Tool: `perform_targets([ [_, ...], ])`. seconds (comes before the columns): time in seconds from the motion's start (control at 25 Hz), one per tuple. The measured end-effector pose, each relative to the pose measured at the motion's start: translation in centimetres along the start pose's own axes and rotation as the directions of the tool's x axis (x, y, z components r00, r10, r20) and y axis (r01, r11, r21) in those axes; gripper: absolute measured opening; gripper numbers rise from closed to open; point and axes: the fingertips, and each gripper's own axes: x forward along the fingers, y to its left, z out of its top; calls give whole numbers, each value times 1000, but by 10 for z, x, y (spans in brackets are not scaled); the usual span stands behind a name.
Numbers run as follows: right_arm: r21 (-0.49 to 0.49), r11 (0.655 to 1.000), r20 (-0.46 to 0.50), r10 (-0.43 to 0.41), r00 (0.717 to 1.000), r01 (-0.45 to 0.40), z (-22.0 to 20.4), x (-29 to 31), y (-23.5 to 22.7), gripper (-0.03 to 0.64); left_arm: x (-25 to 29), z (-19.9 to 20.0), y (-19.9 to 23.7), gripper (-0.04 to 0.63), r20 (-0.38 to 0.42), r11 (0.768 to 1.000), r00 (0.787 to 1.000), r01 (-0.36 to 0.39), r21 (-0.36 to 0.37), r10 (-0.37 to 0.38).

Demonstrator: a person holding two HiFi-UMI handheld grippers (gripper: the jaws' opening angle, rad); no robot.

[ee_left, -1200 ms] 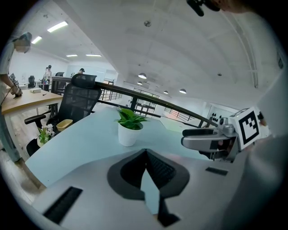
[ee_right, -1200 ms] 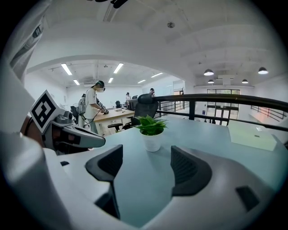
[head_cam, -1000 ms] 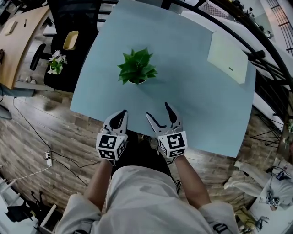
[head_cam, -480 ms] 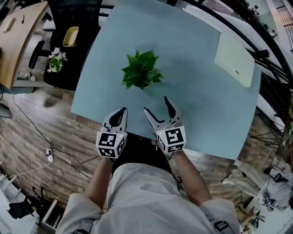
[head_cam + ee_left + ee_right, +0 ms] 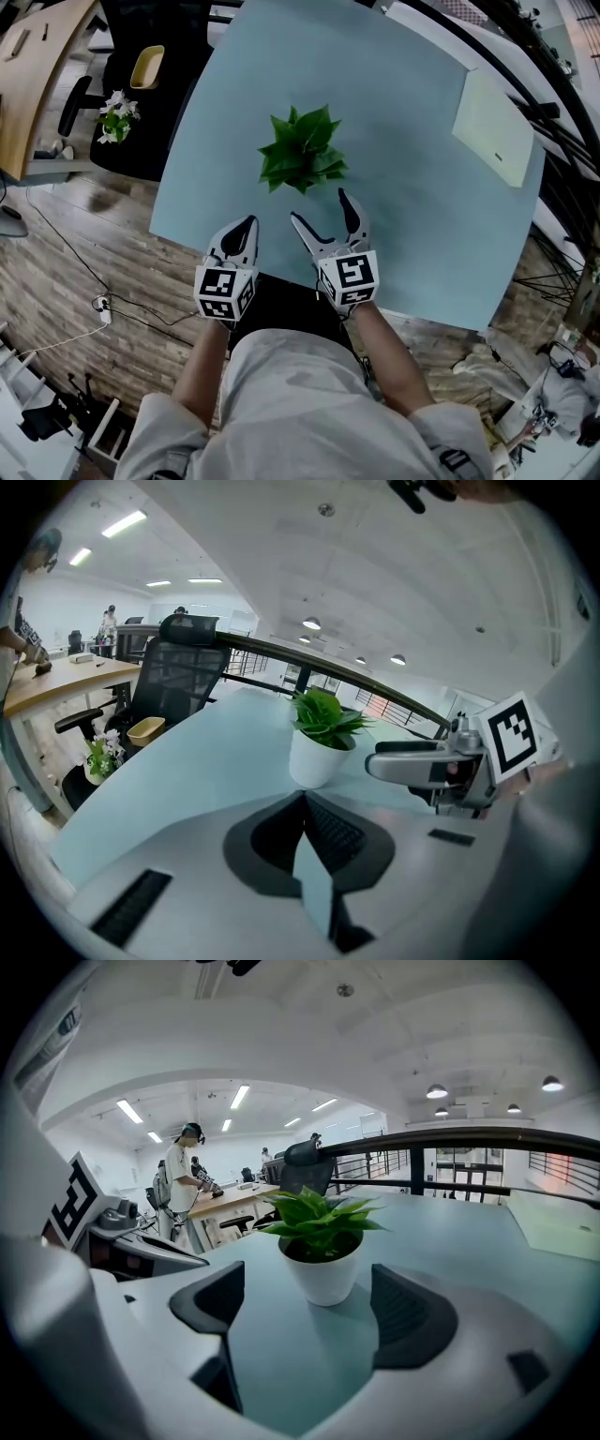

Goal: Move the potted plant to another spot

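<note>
The potted plant (image 5: 302, 155), green leaves in a white pot (image 5: 323, 1277), stands upright on the light blue table (image 5: 422, 225). My right gripper (image 5: 321, 211) is open just short of it. In the right gripper view the pot stands a little beyond the gap between the dark pads (image 5: 408, 1312), touching neither. These jaws have just been opening, with nothing between them. My left gripper (image 5: 242, 234) hovers over the table's near edge, left of the right one, jaws shut and empty. In the left gripper view the pot (image 5: 317, 757) is ahead, with the right gripper (image 5: 422, 761) beside it.
A pale flat pad (image 5: 494, 127) lies at the table's far right. Off the table's left edge stands a black office chair (image 5: 141, 103) with a yellow tray (image 5: 147, 67) and a small flowering plant (image 5: 114, 117). A person (image 5: 185, 1190) works at a wooden desk (image 5: 37, 75).
Both grippers have moved forward toward the plant, and the gap to it has shrunk. The right jaws stand wider apart than before.
</note>
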Motion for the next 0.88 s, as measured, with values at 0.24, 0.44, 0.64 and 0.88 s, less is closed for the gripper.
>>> perform_targets([
  [0.24, 19, 1000, -12, -16, 1000, 16, 2, 22, -1, 446, 3, -2, 15, 12, -26, 1000, 1000, -11, -17, 11],
  [0.44, 25, 999, -19, -48, 999, 48, 4, 37, -4, 465, 9, -3, 28, 12, -49, 1000, 999, -19, -20, 18],
  [0.64, 36, 997, -18, -68, 997, 69, 8, 51, -6, 479, 17, 3, 39, 12, -56, 1000, 998, -19, -20, 18],
  [0.88, 30, 995, -19, -93, 995, 94, 13, 65, -7, 511, 25, 4, 47, 12, -77, 1000, 997, -7, -22, 6],
])
